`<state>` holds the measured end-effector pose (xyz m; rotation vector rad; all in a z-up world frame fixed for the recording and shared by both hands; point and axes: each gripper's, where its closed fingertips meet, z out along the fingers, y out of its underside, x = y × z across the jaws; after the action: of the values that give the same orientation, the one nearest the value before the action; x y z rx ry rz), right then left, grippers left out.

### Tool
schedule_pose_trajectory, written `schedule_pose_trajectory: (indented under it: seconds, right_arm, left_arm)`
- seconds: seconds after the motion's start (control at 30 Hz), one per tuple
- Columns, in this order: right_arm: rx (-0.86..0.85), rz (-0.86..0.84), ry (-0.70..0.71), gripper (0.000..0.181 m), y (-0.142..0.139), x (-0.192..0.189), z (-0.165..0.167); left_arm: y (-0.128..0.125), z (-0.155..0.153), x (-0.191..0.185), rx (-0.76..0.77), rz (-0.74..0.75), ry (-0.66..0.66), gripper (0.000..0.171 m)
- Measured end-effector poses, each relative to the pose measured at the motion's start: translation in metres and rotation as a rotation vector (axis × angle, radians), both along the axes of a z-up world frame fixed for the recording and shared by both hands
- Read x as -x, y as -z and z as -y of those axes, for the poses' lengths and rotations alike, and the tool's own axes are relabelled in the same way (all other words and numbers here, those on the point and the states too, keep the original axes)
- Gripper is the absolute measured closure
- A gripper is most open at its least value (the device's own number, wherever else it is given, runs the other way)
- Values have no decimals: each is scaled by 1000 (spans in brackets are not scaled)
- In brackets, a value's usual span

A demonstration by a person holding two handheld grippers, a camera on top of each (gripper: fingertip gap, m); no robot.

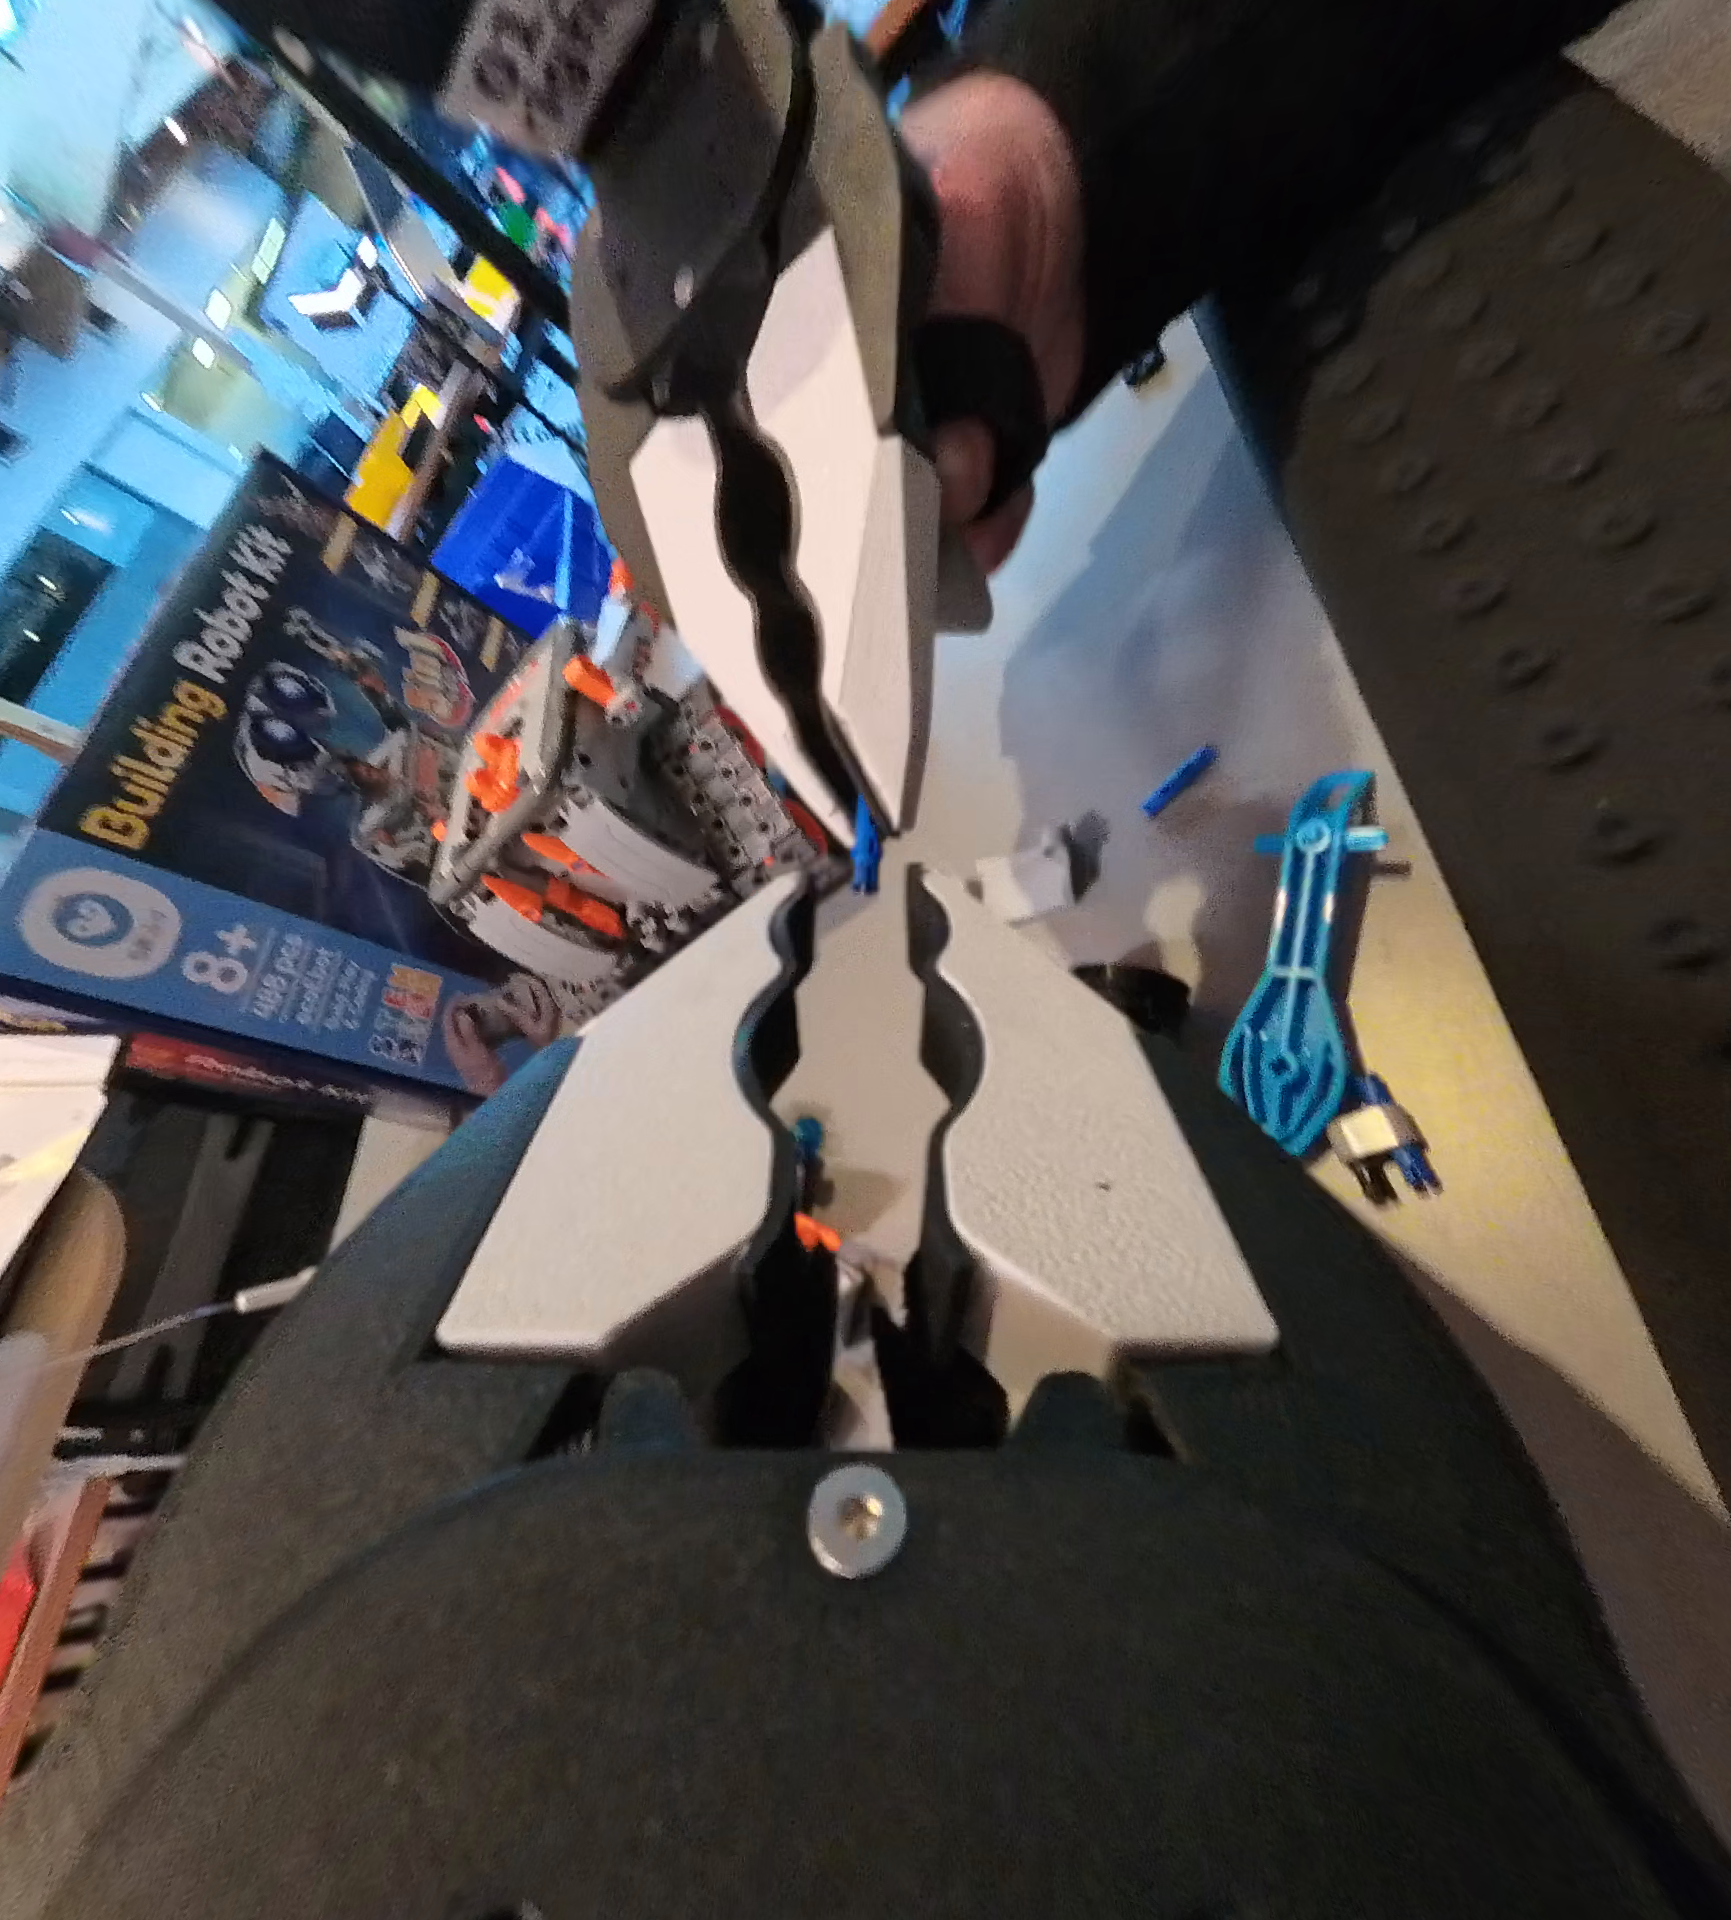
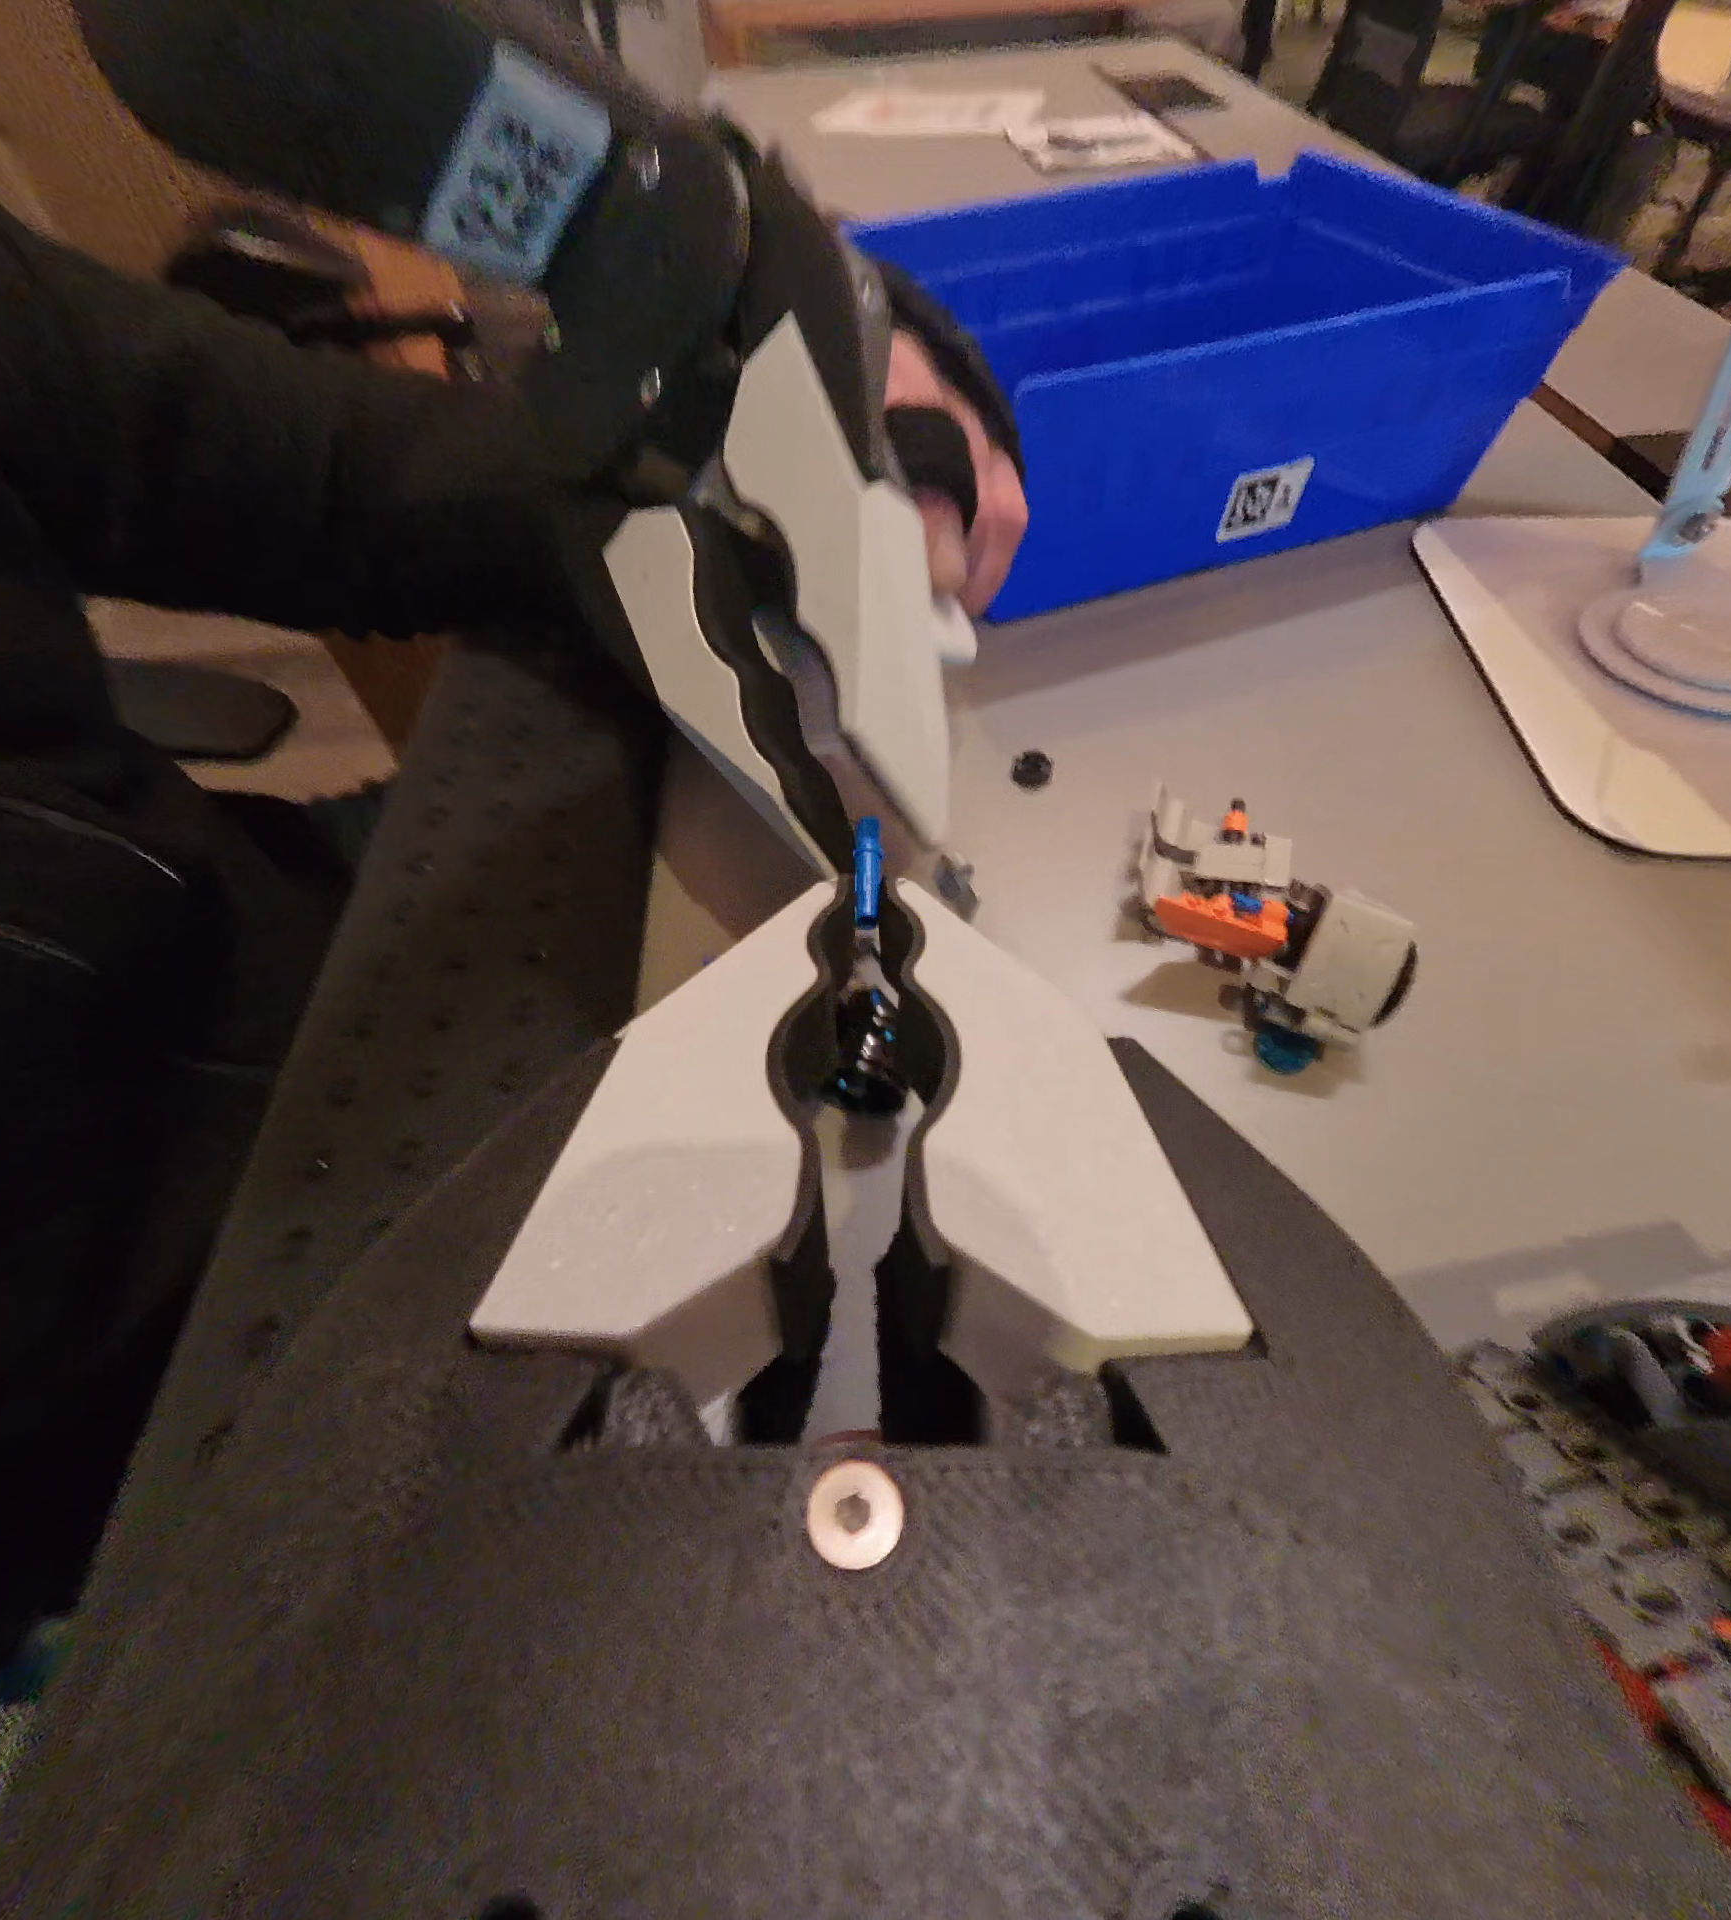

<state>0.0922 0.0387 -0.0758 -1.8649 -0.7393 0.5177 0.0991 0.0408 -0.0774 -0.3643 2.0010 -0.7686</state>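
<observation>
Beyond pin [image 1: 863,852], left view only: box [image 1: 248,790].

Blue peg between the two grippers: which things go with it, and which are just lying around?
In hand:
- blue peg, pinched in the right gripper
- black spring part, between the same fingers
- left gripper, slightly open, tips by the peg

Lying about:
- small orange-and-grey model
- blue bin
- light-blue flat piece
- kit box

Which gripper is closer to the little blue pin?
Right. The right gripper is shut on the blue pin, which sticks out past its tips. The left gripper faces it, slightly open, just short of touching.
</observation>
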Motion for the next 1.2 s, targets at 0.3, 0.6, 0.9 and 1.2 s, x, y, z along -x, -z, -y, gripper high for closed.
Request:
schedule_pose_trajectory:
  seconds: [0.3,0.6,0.9,1.2]
  right_arm:
    - [39,308,73,180,42,9,11]
    - [65,410,65,180,61,10,11]
    - [83,431,57,180,67,11,12]
    - [73,472,55,180,68,12,12]
  left_arm:
    - [72,-3,31,-74,-360,38,146]
    - [86,-3,27,-100,-362,32,156]
    - [85,-2,31,-86,-357,24,155]
    - [84,4,25,-53,-345,6,158]
